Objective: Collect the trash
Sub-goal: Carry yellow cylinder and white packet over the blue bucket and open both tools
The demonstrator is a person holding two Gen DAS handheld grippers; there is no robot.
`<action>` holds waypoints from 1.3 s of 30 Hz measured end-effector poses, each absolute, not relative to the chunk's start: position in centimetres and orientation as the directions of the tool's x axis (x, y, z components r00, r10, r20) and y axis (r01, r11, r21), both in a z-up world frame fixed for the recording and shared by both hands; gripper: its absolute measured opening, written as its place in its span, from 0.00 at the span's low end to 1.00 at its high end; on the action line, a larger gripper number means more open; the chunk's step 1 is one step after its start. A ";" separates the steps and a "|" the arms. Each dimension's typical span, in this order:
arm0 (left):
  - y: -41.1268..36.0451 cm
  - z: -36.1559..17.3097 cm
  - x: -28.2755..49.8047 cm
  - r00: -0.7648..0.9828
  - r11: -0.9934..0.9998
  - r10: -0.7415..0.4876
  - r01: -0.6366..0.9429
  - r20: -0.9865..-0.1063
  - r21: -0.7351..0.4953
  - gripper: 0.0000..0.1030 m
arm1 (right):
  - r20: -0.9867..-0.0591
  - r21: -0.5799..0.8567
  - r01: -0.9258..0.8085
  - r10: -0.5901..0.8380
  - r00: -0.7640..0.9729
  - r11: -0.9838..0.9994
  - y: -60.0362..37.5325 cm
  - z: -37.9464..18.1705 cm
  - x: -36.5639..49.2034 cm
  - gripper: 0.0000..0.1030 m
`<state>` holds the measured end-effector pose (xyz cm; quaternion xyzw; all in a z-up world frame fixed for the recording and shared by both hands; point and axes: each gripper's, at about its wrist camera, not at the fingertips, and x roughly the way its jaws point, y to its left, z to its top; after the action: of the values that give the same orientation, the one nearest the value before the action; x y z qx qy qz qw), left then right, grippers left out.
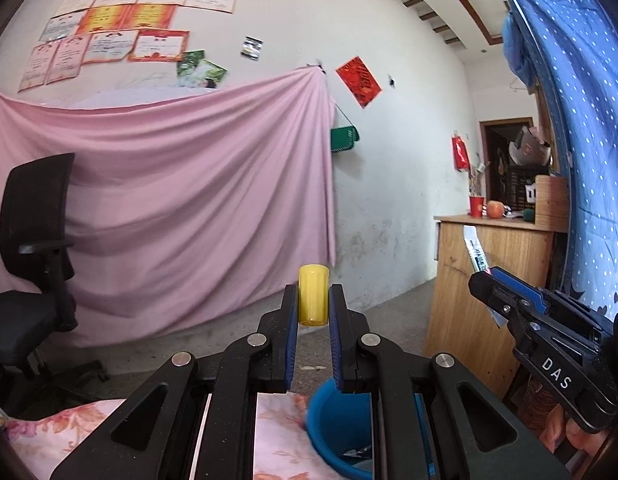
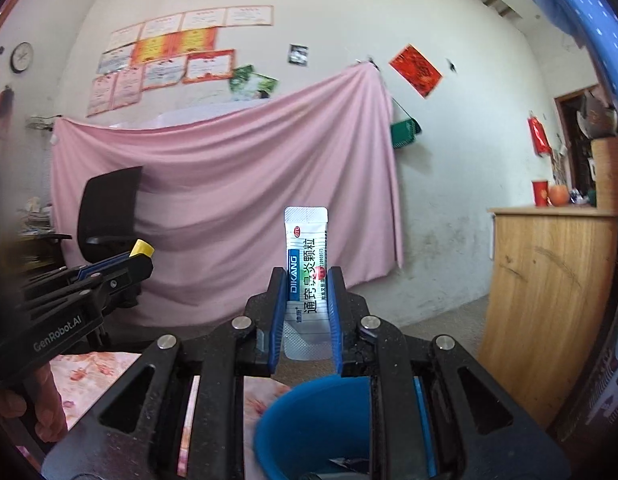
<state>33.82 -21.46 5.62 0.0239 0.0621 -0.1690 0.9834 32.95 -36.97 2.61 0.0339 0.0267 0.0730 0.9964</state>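
Note:
My left gripper (image 1: pixel 313 294) is shut on a small yellow plastic cylinder (image 1: pixel 313 296), held upright in the air. Below it, a blue bucket (image 1: pixel 337 412) sits on the floral cloth. My right gripper (image 2: pixel 306 280) is shut on a white medicine sachet (image 2: pixel 306 248) with printed text, standing upright between the pads. The same blue bucket (image 2: pixel 309 416) lies just under those fingers, with dark scraps at its bottom. In the left wrist view the right gripper (image 1: pixel 483 280) appears at the right holding the sachet (image 1: pixel 475 252); the right wrist view shows the left gripper (image 2: pixel 143 258) with the yellow cylinder (image 2: pixel 143 248).
A floral cloth (image 1: pixel 281 432) covers the surface under the bucket. A black office chair (image 1: pixel 33 248) stands at the left before a pink sheet (image 1: pixel 189 208) hung on the wall. A wooden cabinet (image 1: pixel 489 280) with a red cup and fruit is at the right.

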 end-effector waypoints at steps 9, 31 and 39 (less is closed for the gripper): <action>-26.1 3.3 36.2 0.896 0.913 -0.393 0.407 -0.209 0.026 0.11 | -0.154 0.121 -0.064 0.082 0.985 0.991 -40.6 -0.3 34.3 0.47; -28.6 -1.0 43.1 0.737 0.899 -0.420 0.417 -0.530 -0.133 0.11 | -0.402 0.192 -0.004 0.083 0.912 0.981 -43.6 -5.4 38.9 0.49; -28.7 -2.8 45.9 0.632 0.897 -0.431 0.380 -0.644 -0.227 0.11 | -0.509 0.230 -0.008 0.128 0.851 0.973 -43.9 -8.1 41.4 0.49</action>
<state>45.91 -28.69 -2.77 -0.0347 0.3656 -0.2244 0.9027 41.42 -43.94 -8.12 0.1103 0.2705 0.0356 0.9557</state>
